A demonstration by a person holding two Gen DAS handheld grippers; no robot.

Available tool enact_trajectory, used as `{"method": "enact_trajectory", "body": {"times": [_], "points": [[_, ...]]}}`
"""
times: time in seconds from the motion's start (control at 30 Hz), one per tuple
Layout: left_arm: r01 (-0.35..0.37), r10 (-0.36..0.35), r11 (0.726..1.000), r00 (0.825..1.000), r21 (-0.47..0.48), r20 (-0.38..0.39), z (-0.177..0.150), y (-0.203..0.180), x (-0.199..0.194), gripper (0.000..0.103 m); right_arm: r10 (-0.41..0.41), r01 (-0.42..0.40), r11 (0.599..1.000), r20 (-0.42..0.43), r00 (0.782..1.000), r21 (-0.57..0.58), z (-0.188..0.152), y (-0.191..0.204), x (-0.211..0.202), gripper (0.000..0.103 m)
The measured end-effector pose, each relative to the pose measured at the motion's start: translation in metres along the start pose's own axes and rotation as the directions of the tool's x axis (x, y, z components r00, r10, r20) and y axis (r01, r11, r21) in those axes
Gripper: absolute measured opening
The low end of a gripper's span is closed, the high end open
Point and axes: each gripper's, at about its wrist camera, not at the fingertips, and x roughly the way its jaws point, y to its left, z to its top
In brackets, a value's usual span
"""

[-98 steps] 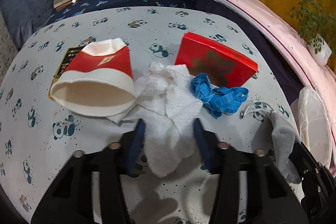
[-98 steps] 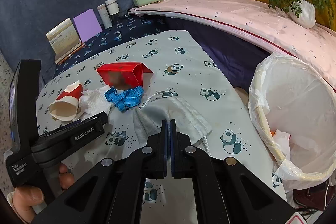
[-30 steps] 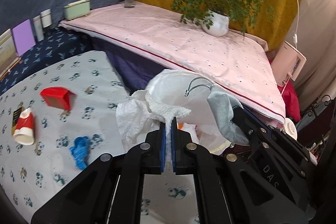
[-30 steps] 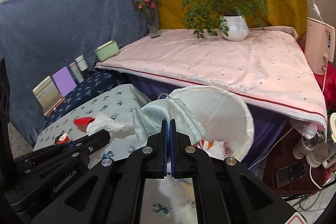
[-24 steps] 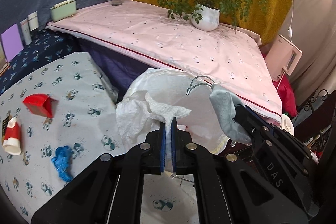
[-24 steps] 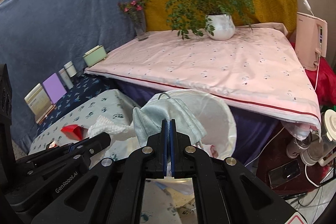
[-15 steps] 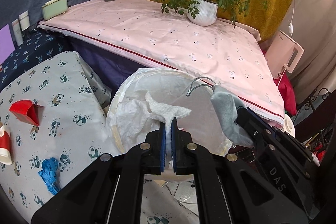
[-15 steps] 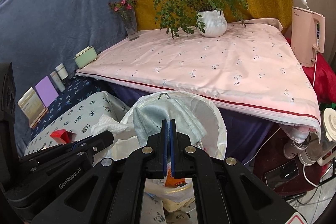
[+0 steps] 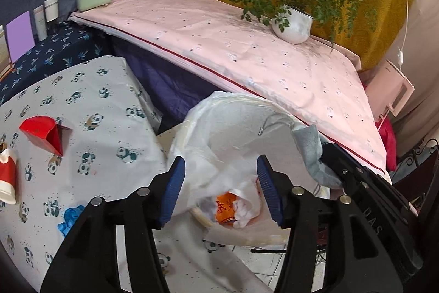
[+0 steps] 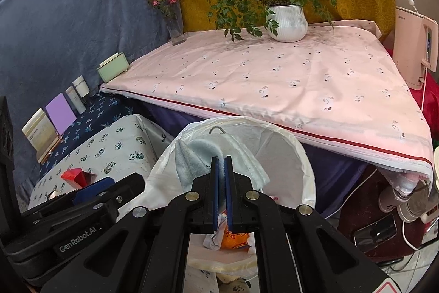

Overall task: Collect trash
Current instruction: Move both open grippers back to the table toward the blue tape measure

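A trash bin lined with a white plastic bag stands beside the panda-print table. My left gripper is open and empty above the bin. White tissue lies in the bag next to an orange wrapper. My right gripper is nearly shut on a grey face mask, held over the bin's mouth; the mask also shows in the left wrist view. On the table lie a red box, a red and white paper cup and a blue tape measure.
A pink-covered table with a potted plant and a flower vase stands behind the bin. A pink kettle is at its right end. Small boxes and bottles line a dark blue shelf at the left.
My left gripper has opened and the white tissue has dropped into the bag. My right gripper's jaws have parted slightly around the mask. Both grippers moved closer over the bin.
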Motion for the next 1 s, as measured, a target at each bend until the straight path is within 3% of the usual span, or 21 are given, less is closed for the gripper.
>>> {"method": "enact_trajectory", "body": {"times": [0.17, 0.43, 0.6, 1.0], "points": [[-0.020, 0.020, 1.000, 1.000, -0.022, 0.017, -0.001, 0.014, -0.006, 0.063, 0.008, -0.008, 1.000, 0.010, 1.000, -0.006, 0.001, 0.009, 0.002, 0.011], [-0.049, 0.051, 0.997, 0.998, -0.059, 0.037, -0.002, 0.030, -0.018, 0.065, 0.013, -0.013, 1.000, 0.010, 1.000, -0.010, -0.002, 0.018, -0.004, 0.021], [-0.083, 0.088, 0.994, 0.995, -0.075, 0.053, -0.009, 0.042, -0.032, 0.071, 0.026, -0.026, 1.000, 0.008, 1.000, -0.013, -0.006, 0.028, -0.011, 0.027], [-0.190, 0.206, 0.963, 0.976, -0.191, 0.069, -0.032, 0.103, -0.072, 0.082, 0.093, -0.094, 0.991, -0.015, 0.996, -0.091, -0.026, 0.081, -0.027, 0.042]]}}
